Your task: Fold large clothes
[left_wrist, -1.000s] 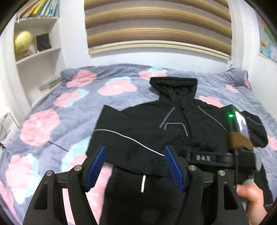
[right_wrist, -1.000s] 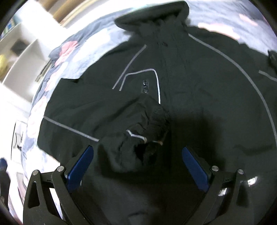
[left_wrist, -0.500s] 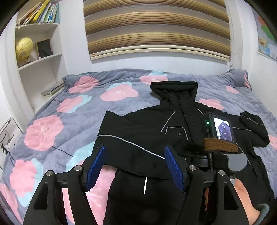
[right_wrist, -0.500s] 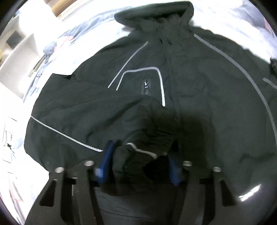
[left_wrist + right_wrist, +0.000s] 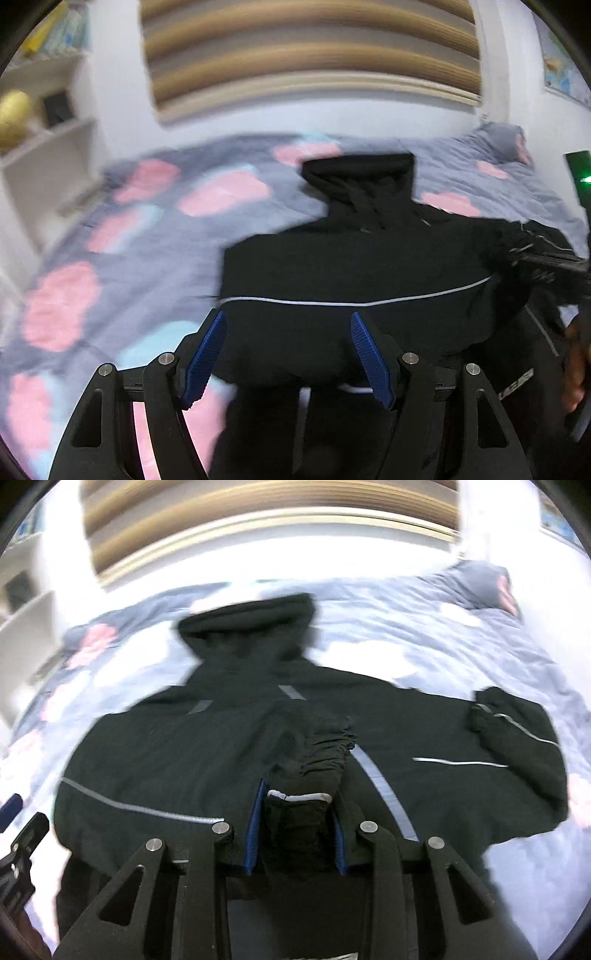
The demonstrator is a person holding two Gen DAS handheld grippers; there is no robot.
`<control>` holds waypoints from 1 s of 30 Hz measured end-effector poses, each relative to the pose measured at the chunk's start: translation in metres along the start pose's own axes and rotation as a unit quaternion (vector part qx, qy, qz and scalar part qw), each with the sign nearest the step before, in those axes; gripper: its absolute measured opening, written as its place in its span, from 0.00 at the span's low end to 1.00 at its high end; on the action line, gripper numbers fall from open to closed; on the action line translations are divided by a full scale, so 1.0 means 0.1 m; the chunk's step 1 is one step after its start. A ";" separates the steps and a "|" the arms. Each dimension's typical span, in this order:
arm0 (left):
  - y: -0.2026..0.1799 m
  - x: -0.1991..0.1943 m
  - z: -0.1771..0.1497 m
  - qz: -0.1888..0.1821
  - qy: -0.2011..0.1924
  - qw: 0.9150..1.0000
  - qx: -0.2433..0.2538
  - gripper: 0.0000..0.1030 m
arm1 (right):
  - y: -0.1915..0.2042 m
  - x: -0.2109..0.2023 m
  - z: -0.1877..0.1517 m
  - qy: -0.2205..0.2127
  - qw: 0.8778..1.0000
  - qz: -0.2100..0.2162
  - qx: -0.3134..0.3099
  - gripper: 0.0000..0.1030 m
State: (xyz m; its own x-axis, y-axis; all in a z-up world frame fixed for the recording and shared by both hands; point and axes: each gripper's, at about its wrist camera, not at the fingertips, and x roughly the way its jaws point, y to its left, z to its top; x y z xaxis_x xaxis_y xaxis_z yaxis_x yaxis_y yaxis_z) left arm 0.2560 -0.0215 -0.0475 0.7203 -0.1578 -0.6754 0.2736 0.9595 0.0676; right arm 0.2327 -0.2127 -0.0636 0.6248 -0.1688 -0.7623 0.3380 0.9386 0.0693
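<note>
A black hooded jacket (image 5: pixel 354 269) with thin grey stripes lies spread on the bed, hood toward the wall; it also shows in the right wrist view (image 5: pixel 177 753). My right gripper (image 5: pixel 295 830) is shut on the gathered cuff of the left sleeve (image 5: pixel 314 760), which is folded across the jacket's front. My left gripper (image 5: pixel 288 354) is open and empty, its blue pads just above the jacket's lower left part. The other sleeve (image 5: pixel 517 734) lies bunched at the right.
The bed has a grey cover with pink and blue flowers (image 5: pixel 110 258). White shelves (image 5: pixel 40 147) stand at the left. Striped blinds (image 5: pixel 310 48) hang on the far wall. The right-hand device with a green light (image 5: pixel 581 181) shows at the right edge.
My right gripper closed on the sleeve cuff and carried it up and rightward across the jacket, stretching the sleeve flat. My left gripper stayed open and shifted slightly; both views are motion-blurred.
</note>
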 end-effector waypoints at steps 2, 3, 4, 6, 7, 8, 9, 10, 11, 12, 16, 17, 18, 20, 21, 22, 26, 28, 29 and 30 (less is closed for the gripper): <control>0.00 0.36 0.00 -0.051 0.036 0.998 -0.018 0.69 | -0.18 0.21 0.00 0.007 0.999 -0.039 0.000 0.34; -0.01 0.60 -0.02 -0.081 0.065 0.994 -0.030 0.69 | -0.25 0.33 -0.01 0.012 0.999 -0.052 -0.001 0.34; -0.02 0.85 -0.07 -0.103 0.101 0.989 -0.040 0.69 | -0.29 0.44 -0.02 0.019 0.998 -0.060 0.000 0.34; -0.08 1.13 -0.17 -0.113 0.135 0.984 -0.034 0.69 | -0.42 0.66 -0.10 0.044 0.997 -0.057 0.006 0.34; -0.13 1.22 -0.22 -0.107 0.140 0.984 -0.025 0.69 | -0.48 0.81 -0.14 0.060 0.997 -0.053 0.010 0.35; -0.17 1.28 -0.26 -0.099 0.138 0.985 -0.015 0.69 | -0.51 0.90 -0.18 0.070 0.996 -0.054 0.011 0.38; -0.20 1.30 -0.29 -0.095 0.131 0.987 -0.006 0.69 | -0.56 1.01 -0.22 0.074 0.996 -0.051 0.015 0.39; -0.24 1.30 -0.31 -0.092 0.126 0.988 -0.001 0.70 | -0.62 1.04 -0.23 0.072 0.996 -0.040 0.022 0.39; -0.27 1.30 -0.32 -0.088 0.122 0.989 0.007 0.71 | -0.65 1.05 -0.23 0.071 0.997 -0.032 0.028 0.39; -0.29 1.29 -0.33 -0.087 0.120 0.989 0.013 0.72 | -0.71 1.04 -0.23 0.070 0.997 -0.019 0.037 0.39; -0.26 1.21 -0.33 -0.103 0.117 0.988 0.012 0.73 | -0.93 0.83 -0.19 0.069 0.992 0.054 0.087 0.49; -0.24 1.17 -0.29 -0.107 0.116 0.987 0.012 0.73 | -0.99 0.70 -0.18 0.057 0.991 0.068 0.099 0.52; -0.23 1.06 -0.26 -0.116 0.109 0.987 0.011 0.73 | -1.02 0.60 -0.18 0.045 0.991 0.069 0.104 0.53; -0.24 0.96 -0.21 -0.128 0.103 0.986 0.009 0.73 | -0.98 0.43 -0.16 0.031 0.992 0.069 0.104 0.53; -0.28 0.87 -0.19 -0.140 0.100 0.985 0.007 0.73 | -0.93 0.37 -0.15 0.027 0.992 0.075 0.098 0.53; -0.32 0.82 -0.18 -0.147 0.098 0.984 0.004 0.73 | -0.82 0.34 -0.14 0.025 0.993 0.078 0.083 0.53; -0.45 0.90 -0.25 -0.140 0.112 0.984 0.004 0.73 | -0.29 0.52 -0.23 0.055 0.998 0.038 -0.006 0.45; -0.46 1.03 -0.34 -0.134 0.122 0.983 -0.001 0.72 | -0.20 0.71 -0.32 0.082 0.996 0.013 -0.027 0.44; -0.46 1.07 -0.39 -0.136 0.116 0.984 -0.002 0.72 | -0.19 0.80 -0.37 0.097 0.995 0.006 -0.030 0.44; -0.45 1.08 -0.43 -0.139 0.102 0.985 0.000 0.72 | -0.19 0.88 -0.42 0.106 0.994 0.005 -0.032 0.44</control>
State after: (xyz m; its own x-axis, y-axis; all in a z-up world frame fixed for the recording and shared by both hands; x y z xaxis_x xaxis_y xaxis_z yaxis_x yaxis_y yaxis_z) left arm 0.2945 -0.0722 -0.1550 0.4751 -0.3638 -0.8012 0.4420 0.8860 -0.1402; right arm 0.2520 -0.2325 -0.1594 0.4631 -0.0988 -0.8808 0.2831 0.9582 0.0414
